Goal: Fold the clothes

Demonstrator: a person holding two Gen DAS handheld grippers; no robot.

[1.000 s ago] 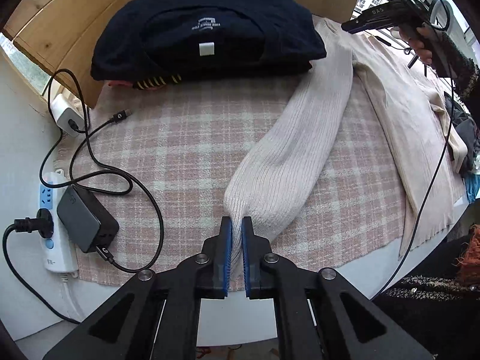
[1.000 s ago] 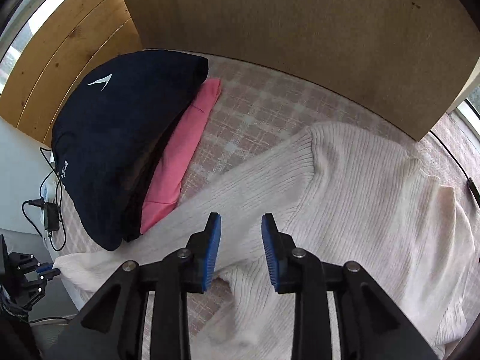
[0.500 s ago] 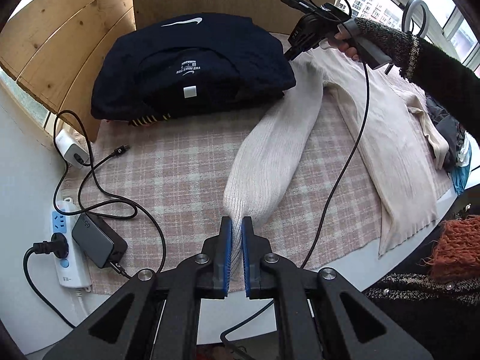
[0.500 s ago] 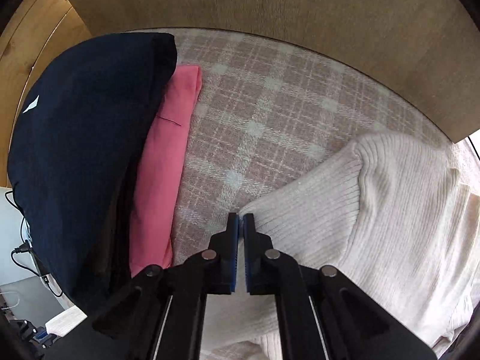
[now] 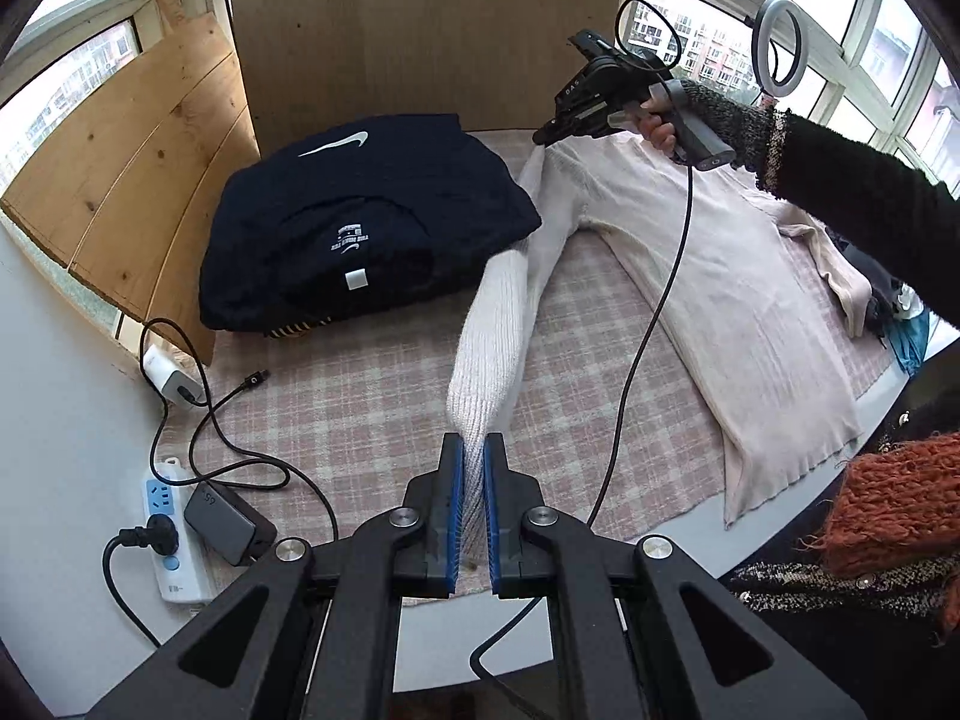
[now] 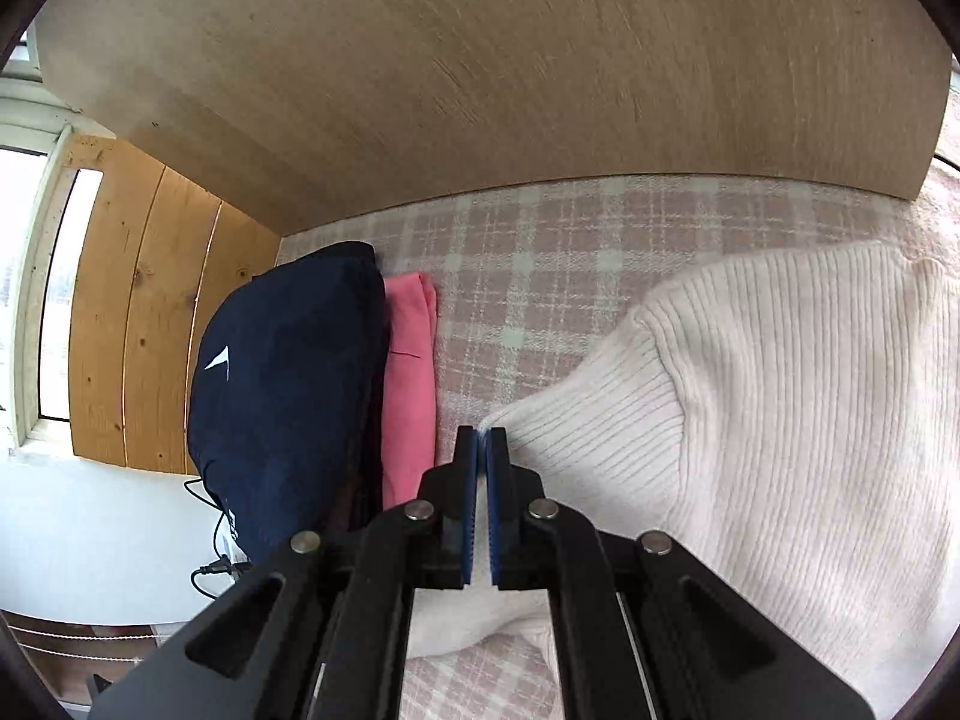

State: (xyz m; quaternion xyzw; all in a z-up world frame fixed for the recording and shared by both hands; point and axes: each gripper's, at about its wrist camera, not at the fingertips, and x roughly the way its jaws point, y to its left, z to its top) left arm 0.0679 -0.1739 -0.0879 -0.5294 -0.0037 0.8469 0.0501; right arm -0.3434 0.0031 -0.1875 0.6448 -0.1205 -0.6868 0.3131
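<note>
A cream ribbed sweater (image 5: 714, 276) lies on the pink checked cloth (image 5: 336, 420). My left gripper (image 5: 473, 450) is shut on the cuff of its sleeve (image 5: 498, 330) and holds it lifted off the cloth. My right gripper (image 6: 481, 438) is shut on the sweater's shoulder edge (image 6: 540, 420); it also shows in the left wrist view (image 5: 543, 135) at the far end of the sleeve. The sleeve hangs stretched between the two grippers. The sweater body (image 6: 810, 390) lies flat to the right.
A folded navy garment (image 5: 360, 228) sits on a pink one (image 6: 411, 384) at the back left. A power strip (image 5: 168, 534), charger (image 5: 222, 522) and cables lie at the left. Wooden boards (image 6: 480, 72) stand behind. A ring light (image 5: 777, 48) stands by the window.
Both grippers have risen, lifting the sleeve off the cloth. The right gripper, open a second ago, closed on the shoulder edge and now holds it higher.
</note>
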